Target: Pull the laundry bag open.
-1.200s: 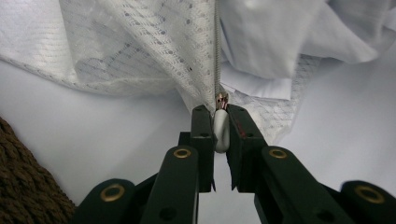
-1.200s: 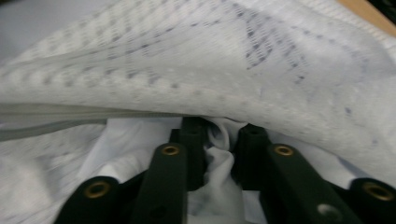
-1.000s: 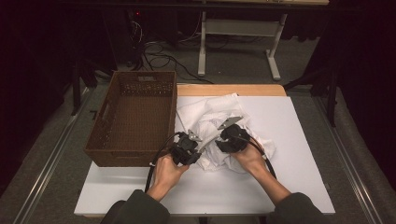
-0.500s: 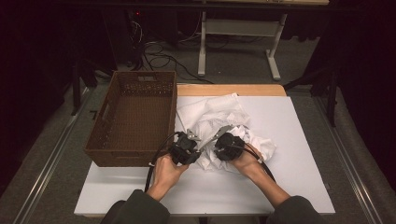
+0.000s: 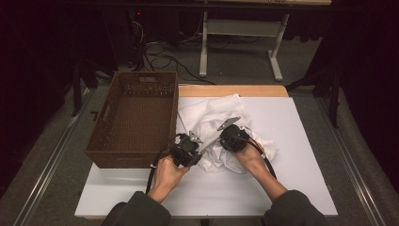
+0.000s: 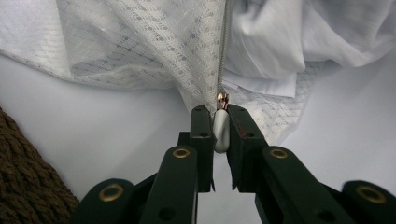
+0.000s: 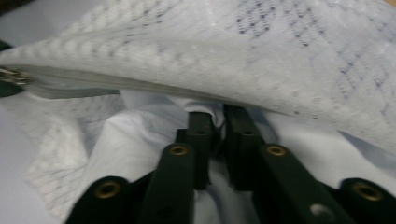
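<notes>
Mesh laundry bag point(image 5: 211, 125) on white tabletop point(image 5: 301, 136), dark room

Right gripper point(image 7: 214, 119) tips buried under fold of white mesh bag point(image 7: 280, 56) in right gripper view; can't tell what pads pinch, white cloth point(image 7: 140, 126) bunched there. View is blurred, mesh pattern smeared. Zipper point(image 7: 93, 81) runs off left edge. Left gripper view: basket point(image 6: 28, 186) cut off at bottom-left corner, bag cut by top edge. High view: both grippers' jaw tips too small to read against cloth; person's arms cut off at bottom edge.
</notes>
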Action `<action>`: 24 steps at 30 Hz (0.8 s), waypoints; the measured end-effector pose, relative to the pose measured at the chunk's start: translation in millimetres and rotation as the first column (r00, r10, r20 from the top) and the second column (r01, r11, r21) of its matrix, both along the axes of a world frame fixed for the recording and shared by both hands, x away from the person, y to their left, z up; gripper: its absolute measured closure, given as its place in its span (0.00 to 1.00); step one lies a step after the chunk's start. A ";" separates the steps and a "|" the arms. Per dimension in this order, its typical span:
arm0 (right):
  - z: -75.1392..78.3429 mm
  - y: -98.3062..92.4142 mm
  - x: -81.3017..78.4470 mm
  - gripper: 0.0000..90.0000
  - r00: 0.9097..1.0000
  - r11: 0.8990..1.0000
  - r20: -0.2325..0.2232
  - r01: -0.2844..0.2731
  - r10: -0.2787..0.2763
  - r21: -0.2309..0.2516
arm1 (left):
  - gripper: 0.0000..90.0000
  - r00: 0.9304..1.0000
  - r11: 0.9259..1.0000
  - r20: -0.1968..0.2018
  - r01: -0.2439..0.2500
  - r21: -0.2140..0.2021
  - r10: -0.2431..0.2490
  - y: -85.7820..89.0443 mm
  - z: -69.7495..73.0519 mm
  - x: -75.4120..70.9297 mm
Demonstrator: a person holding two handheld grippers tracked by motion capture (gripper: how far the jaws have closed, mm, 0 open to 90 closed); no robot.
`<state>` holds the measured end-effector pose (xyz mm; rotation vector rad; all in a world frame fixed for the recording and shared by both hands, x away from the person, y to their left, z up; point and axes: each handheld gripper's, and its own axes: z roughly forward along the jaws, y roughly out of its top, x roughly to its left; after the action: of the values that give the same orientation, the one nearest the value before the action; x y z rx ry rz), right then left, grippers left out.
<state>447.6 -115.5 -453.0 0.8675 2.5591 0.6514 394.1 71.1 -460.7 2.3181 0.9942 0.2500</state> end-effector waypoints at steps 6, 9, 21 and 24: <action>14.7 -9.0 -18.3 0.68 1.000 0.998 0.012 -0.029 0.029 0.061 | 0.90 1.000 1.000 0.007 0.001 0.010 -0.001 -1.9 1.4 -2.4; 22.7 -15.2 -31.4 0.62 0.999 0.995 0.015 -0.053 0.051 0.080 | 0.90 1.000 1.000 0.007 -0.003 0.022 0.003 -3.3 -0.1 -2.0; -3.9 -15.9 -7.7 0.94 0.997 0.998 -0.059 -0.054 0.056 0.020 | 0.89 1.000 0.999 0.002 -0.008 0.031 0.008 -2.8 0.1 -2.6; -1.9 -15.0 -7.4 0.99 0.997 0.998 -0.050 -0.052 0.054 0.034 | 0.89 1.000 1.000 0.004 -0.007 0.029 0.007 -2.9 0.3 -2.7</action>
<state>440.2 -130.5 -454.9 0.8398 2.6320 0.6973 391.4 68.2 -460.4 2.3397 1.0031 0.2733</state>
